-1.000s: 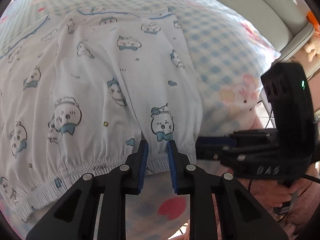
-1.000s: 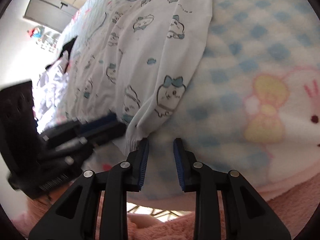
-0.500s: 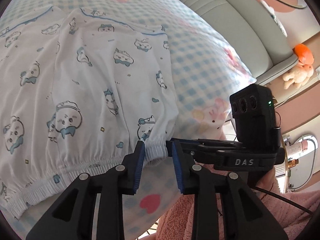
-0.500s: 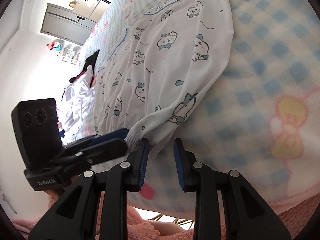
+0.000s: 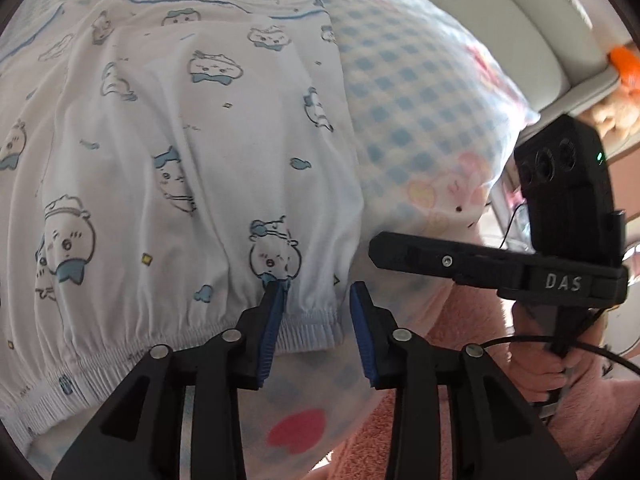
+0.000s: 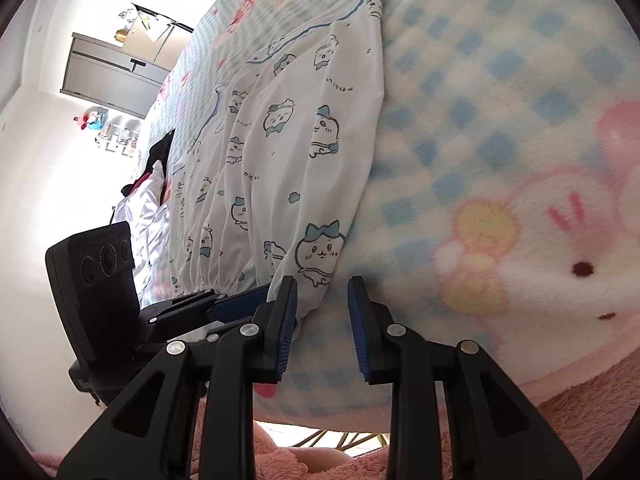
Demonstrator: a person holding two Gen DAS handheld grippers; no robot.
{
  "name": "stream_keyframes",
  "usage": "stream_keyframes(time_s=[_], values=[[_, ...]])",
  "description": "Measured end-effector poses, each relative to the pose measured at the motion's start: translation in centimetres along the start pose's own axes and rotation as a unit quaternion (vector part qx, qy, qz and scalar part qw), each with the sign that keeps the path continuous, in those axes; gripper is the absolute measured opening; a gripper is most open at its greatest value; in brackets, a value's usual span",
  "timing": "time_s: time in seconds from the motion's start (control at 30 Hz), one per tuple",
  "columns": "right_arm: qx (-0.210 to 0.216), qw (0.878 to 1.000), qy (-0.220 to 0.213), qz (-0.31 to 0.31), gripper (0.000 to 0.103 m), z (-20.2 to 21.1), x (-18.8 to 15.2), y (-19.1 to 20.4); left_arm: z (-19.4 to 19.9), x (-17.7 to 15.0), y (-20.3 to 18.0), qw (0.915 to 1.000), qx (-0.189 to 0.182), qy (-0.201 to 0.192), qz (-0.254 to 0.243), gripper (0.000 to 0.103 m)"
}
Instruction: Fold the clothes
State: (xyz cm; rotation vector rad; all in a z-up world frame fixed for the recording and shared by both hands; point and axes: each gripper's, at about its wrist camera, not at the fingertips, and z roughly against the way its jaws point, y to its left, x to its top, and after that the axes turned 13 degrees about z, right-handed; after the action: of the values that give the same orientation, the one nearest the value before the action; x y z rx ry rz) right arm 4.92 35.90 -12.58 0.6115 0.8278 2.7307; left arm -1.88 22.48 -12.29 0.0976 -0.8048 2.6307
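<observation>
White cotton printed with small blue-bowed cartoon faces, the garment (image 5: 192, 168) is lying flat on the blue-and-white checked blanket (image 5: 420, 92) that covers the bed, its gathered elastic hem (image 5: 308, 316) turned toward me at the near edge. I am holding my left gripper (image 5: 318, 300) tilted steeply down over that hem's right corner; its jaws have just been opening and are now standing spread, the left pad lying against the cloth, the right one clear of it, and a strip of hem is sitting loose between them, unpinched. I am holding my right gripper (image 6: 322, 292) just beside it to the right, also angled down at the bed edge, its jaws parted and gripping nothing; the garment's corner (image 6: 308, 304) is brushing past the inner face of its left pad while the rest of the gap is showing only blanket. My pink fleece sleeve (image 5: 592, 400) is showing behind the right gripper's handle.
</observation>
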Motion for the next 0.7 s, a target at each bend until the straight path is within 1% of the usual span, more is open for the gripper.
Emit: stream_keyframes(time_s=[0.03,0.07,0.1,0.13,0.17,0.23,0.27,0.3,0.37,0.4,0.43,0.5,0.57,0.67,0.7], values=[[-0.003,1.0,0.001,0.001,0.027,0.1,0.0,-0.1,-0.1,0.0,-0.4,0.9999,0.012,-0.002,-0.008,0.04],[-0.004,1.0,0.002,0.003,0.027,0.3,0.1,-0.1,-0.2,-0.1,-0.8,0.9995,0.027,-0.007,-0.016,0.034],[-0.005,1.0,0.004,0.007,0.027,0.3,0.2,0.1,-0.1,0.0,-1.0,0.9989,0.041,-0.014,-0.021,0.016],[-0.005,1.0,0.006,0.012,0.028,0.4,0.3,0.2,0.5,0.1,-0.8,0.999,0.037,-0.022,-0.013,0.012],[-0.005,1.0,0.008,0.016,0.028,0.5,0.3,0.4,1.2,0.4,-0.5,0.9993,0.022,-0.03,0.001,0.01],[-0.005,1.0,0.012,0.024,0.028,0.6,0.5,0.7,3.0,0.9,0.6,0.9982,-0.011,-0.049,0.032,0.009],[-0.005,0.999,0.015,0.03,0.028,0.6,0.7,1.0,4.1,1.2,1.4,0.9964,-0.032,-0.061,0.05,0.009],[-0.003,0.999,0.018,0.04,0.028,0.6,1.0,1.5,5.3,1.5,2.2,0.9937,-0.052,-0.072,0.069,0.009],[0.001,0.998,0.026,0.06,0.028,0.3,1.7,2.6,7.7,2.1,4.0,0.987,-0.078,-0.098,0.101,0.009],[0.003,0.997,0.031,0.072,0.029,-0.1,1.9,3.5,8.8,2.2,4.9,0.984,-0.082,-0.11,0.114,0.009],[0.006,0.996,0.035,0.083,0.033,-0.5,2.2,4.3,9.8,2.2,5.9,0.9813,-0.081,-0.123,0.124,0.009],[0.017,0.993,0.049,0.107,0.035,-1.7,2.3,6.3,11.7,2.1,7.9,0.9751,-0.075,-0.147,0.148,0.009],[0.026,0.989,0.062,0.133,0.036,-3.0,2.1,8.4,13.1,1.7,9.9,0.9665,-0.081,-0.167,0.177,0.009],[-0.005,0.98,0.06,0.188,0.036,-4.3,2.1,11.8,14.9,0.7,12.5,0.9555,-0.085,-0.191,0.208,0.009],[-0.011,0.978,0.059,0.2,0.04,-4.6,2.3,12.5,15.4,0.4,13.1,0.9528,-0.085,-0.196,0.215,0.009]])
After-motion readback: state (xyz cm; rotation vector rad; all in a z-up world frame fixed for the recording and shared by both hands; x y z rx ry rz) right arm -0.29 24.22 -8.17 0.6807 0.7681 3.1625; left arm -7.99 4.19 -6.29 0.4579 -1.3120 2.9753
